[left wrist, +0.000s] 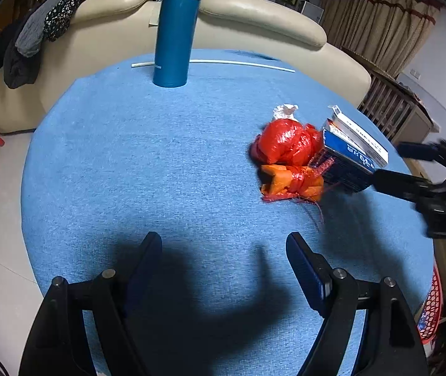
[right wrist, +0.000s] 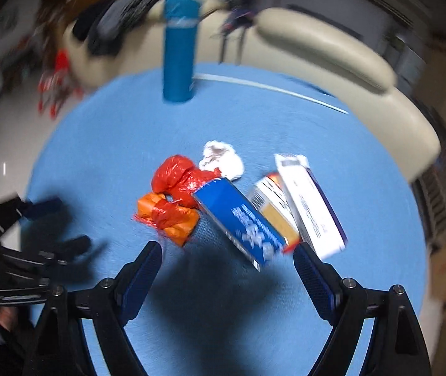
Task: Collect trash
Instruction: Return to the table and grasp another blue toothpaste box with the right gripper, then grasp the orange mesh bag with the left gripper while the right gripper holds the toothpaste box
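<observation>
A light blue cloth (left wrist: 128,163) is seen, with a teal bottle (left wrist: 175,31), a red bag (left wrist: 285,141), orange wrapping (left wrist: 279,181), white tissue (right wrist: 221,158), a dark blue box (right wrist: 241,219) and a cream sofa (left wrist: 254,22).

No text can be read with certainty in either view. The blue box (right wrist: 241,222) carries large white characters on its broad face, in the centre of the right wrist view, but motion blur makes them illegible (in the left wrist view only a fragment of them shows, at right of centre, also unreadable). The white box (right wrist: 310,203) beside it has a line of small dark print along its face, too small to read. The blue bottle (left wrist: 177,28) at the upper centre has a pale label band with tiny print, not legible.
</observation>
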Motion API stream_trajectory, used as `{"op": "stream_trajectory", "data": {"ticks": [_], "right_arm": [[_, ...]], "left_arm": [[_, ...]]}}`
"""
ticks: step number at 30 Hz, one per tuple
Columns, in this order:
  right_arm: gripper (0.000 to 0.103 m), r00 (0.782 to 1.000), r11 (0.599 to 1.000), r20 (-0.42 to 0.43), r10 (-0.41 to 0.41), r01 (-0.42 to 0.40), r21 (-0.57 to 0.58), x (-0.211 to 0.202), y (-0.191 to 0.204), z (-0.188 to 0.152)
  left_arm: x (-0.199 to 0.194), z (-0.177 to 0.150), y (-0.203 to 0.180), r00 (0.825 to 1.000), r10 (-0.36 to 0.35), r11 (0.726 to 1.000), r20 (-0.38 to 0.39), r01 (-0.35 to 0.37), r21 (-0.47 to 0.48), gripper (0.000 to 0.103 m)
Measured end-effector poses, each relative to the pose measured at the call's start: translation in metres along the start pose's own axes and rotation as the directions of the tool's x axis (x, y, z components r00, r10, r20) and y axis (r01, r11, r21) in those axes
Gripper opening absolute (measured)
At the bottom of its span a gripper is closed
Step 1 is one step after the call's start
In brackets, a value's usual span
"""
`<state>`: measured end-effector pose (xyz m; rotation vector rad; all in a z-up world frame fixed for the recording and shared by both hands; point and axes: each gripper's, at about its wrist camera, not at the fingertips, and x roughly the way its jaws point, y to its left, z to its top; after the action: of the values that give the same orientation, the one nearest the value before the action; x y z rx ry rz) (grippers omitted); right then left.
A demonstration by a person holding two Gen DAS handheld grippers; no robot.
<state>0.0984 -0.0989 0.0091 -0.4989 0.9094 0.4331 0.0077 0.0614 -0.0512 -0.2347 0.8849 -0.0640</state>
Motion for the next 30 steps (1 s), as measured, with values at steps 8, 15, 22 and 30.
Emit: {"op": "stream_trajectory", "data": {"ticks": [8, 15, 22, 30], "right_arm": [[0.088, 0.998, 0.998, -0.068, 0.017, -0.021, -0.064, 0.045, -0.01, 0.019], [0.054, 0.985, 0.996, -0.145, 0.092, -0.09, 0.02, 0.081, -0.026, 0.014], [0.05, 0.982, 0.957, -0.057, 0.178, -0.159, 0.242, 0.056, -0.062, -0.009], [0.05, 0.977, 0.86, 0.059, 0.203, -0.207, 0.466, 0.014, -0.09, -0.083]], "left_arm": [[0.004, 0.005, 0.014, 1.0, -0.001, 1.0, -0.006, 0.0, -0.029, 0.082], [0.011, 0.007, 0.01, 1.0, 0.001, 1.0, -0.027, -0.002, -0.021, 0.082], [0.017, 0.019, -0.015, 0.999, -0.012, 1.0, -0.032, 0.012, 0.025, 0.082], [0.046, 0.051, -0.069, 0.998, -0.038, 0.997, -0.044, 0.041, 0.068, 0.085]]}}
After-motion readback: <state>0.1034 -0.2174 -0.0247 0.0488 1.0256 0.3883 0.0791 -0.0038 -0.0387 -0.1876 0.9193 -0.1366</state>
